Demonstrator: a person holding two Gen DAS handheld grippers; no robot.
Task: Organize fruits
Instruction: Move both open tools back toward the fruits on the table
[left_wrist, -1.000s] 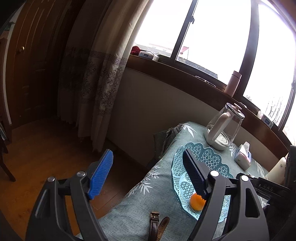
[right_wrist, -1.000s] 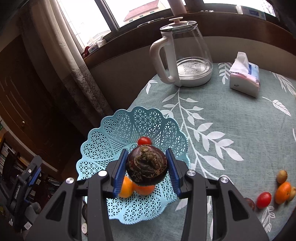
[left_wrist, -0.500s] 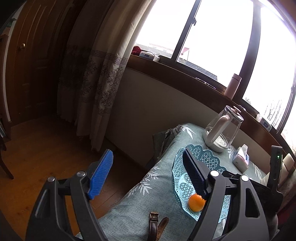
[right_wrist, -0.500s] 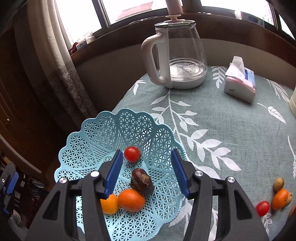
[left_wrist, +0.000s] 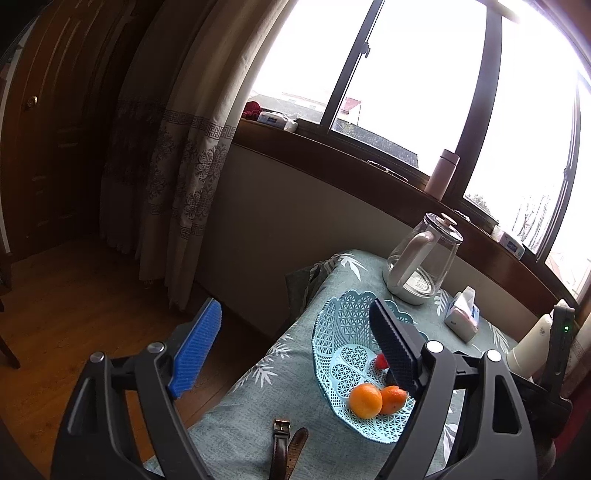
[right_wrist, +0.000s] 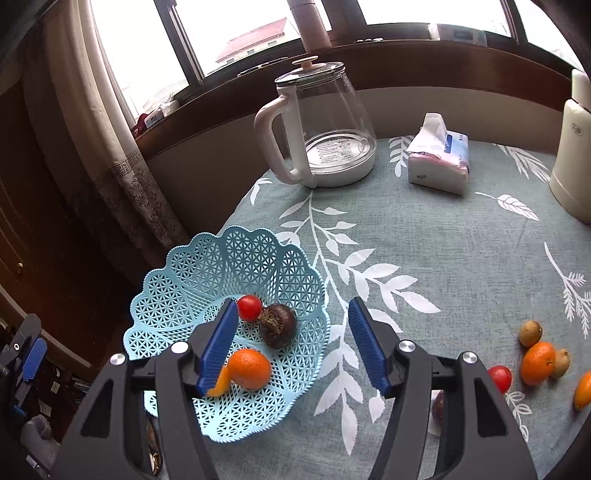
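Fruits, inventory at this moment, listed left to right in my right wrist view.

Item 1: pale blue lattice plastic basket with scalloped rim, at the table's left edge. Contents: one small red cherry tomato at the basket's 12 o'clock; one dark brown-purple round fruit with a rough crown touching the tomato, at its 4 o'clock; one orange mandarin at 6 o'clock, and a second orange fruit mostly hidden behind my left finger.

Change noted: a second ago the dark fruit was pinched between my right gripper's blue pads; half a second ago it already lay in the basket. Now my right fingers are spread wide and empty, drawn back above the basket's near rim. That fruit counts as delivered.

Item 2: loose fruits on the teal leaf-print tablecloth, at the right gripper's 3 o'clock, well apart from the basket: a red tomato, an orange mandarin, two small tan fruits beside it, an orange piece at the frame edge, and a dark fruit partly hidden behind my right finger. These remain to be moved, by my judgement; the job is partway done.

Item 3: my left gripper, fingers spread, holding nothing, hanging off the table's edge with the basket at its 3 o'clock.
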